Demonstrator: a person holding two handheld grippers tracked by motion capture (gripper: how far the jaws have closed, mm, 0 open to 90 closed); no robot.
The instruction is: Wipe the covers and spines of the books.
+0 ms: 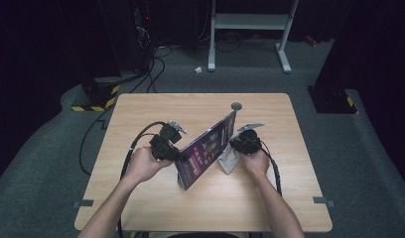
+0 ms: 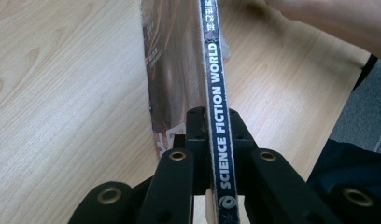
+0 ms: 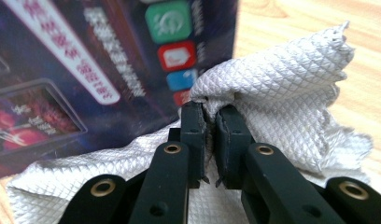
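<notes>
A thin magazine (image 1: pixel 208 148) with a dark purple cover stands tilted on its edge at the middle of the wooden table (image 1: pixel 156 106). My left gripper (image 1: pixel 178 154) is shut on its spine; in the left gripper view (image 2: pixel 212 114) the spine (image 2: pixel 218 93) reads SCIENCE FICTION WORLD between the black jaws. My right gripper (image 1: pixel 237 145) is shut on a grey textured cloth (image 1: pixel 229 159). In the right gripper view (image 3: pixel 211 109) the cloth (image 3: pixel 291 79) bunches around the jaws and lies against the magazine cover (image 3: pixel 86 65).
A small grey round disc (image 1: pixel 236 106) lies on the table behind the magazine. Black cables (image 1: pixel 136 144) trail from both grippers toward the near edge. Beyond the table stand a white frame (image 1: pixel 250 29) and dark equipment on the carpet.
</notes>
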